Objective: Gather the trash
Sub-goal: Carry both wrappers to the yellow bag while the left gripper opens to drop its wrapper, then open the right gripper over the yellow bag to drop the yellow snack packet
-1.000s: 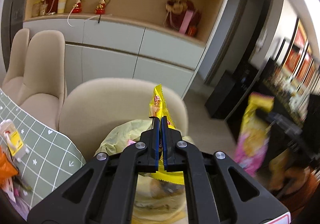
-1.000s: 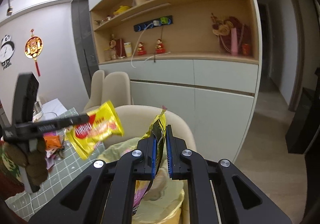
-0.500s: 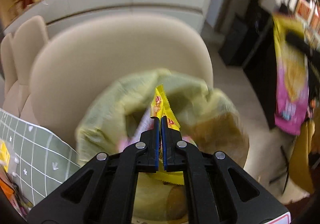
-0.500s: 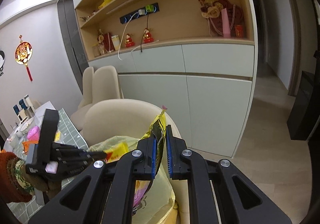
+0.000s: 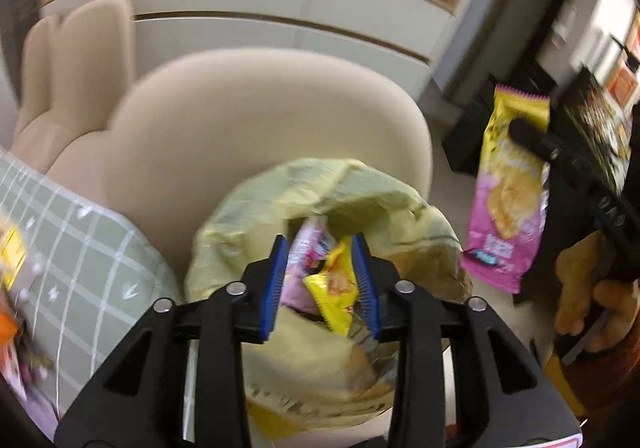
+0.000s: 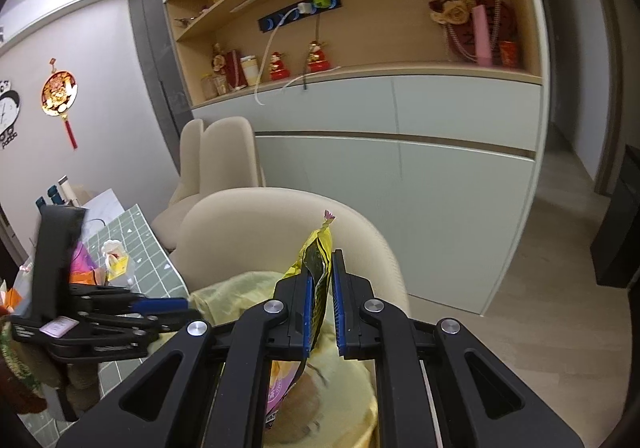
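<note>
- Left tongs (image 5: pixel 320 280) are opening over the yellow trash bag (image 5: pixel 360 199); a yellow wrapper (image 5: pixel 334 294) sits loose between the pads.
- Right tongs (image 6: pixel 320 312), narrow, pinch a pink-and-yellow snack packet (image 5: pixel 506 191) beside the bag.
- A beige chair (image 5: pixel 248 127) stands behind the bag; the green checked desk (image 5: pixel 80 248) lies left.

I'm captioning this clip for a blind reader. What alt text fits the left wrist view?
The left hand-held gripper is opening above a yellow trash bag, with a small yellow snack wrapper loose between its jaws. A beige chair stands behind the bag, and the right hand-held gripper holds a pink and yellow snack packet at the right.
</note>
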The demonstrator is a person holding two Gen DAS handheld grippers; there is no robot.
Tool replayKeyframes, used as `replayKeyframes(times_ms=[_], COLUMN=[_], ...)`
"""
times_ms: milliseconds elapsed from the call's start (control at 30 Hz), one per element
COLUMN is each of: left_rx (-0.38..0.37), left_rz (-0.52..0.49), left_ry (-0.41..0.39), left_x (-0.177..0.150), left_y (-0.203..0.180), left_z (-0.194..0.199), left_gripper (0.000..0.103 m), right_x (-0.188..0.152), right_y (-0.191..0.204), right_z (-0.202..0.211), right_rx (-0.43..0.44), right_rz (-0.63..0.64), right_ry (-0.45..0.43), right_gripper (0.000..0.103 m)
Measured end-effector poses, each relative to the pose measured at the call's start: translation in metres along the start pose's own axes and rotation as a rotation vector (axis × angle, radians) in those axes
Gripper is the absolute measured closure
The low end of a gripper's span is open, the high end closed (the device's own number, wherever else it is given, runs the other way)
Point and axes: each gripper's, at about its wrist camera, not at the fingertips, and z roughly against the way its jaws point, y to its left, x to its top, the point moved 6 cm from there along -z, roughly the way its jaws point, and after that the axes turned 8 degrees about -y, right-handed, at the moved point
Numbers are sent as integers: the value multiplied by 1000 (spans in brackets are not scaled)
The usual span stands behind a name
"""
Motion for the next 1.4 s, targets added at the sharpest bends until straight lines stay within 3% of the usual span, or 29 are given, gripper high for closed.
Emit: replayKeyframes(times_ms=[300,633,800,867,900,1167,1400], left_rx=[96,123,124,123,124,135,209], left_rz=[208,259,283,282,277,237,219], left_ry=[-116,-118,-123,-122,-123,-118,-147], left_x=[-14,-43,-48,-49,-50,-63,-82], left_y=[41,54,56,55,54,53,89], left_z=[64,90,97,101,103,128,177], left_gripper=[60,59,59,58,58,57,52], right_x=[-5,-38,-50,-54,-56,-55,-54], right_y=[36,58,60,56,55,56,87], right_z=[-41,-60,-53,-47,-43,-5,29], right_rx=[44,65,56,54,58,11,11], right_rz=[19,31,26,5,-11,-43,-47], right_ry=[38,118,146,158,160,109,84], right_gripper=[93,93,88,68,66,66,65])
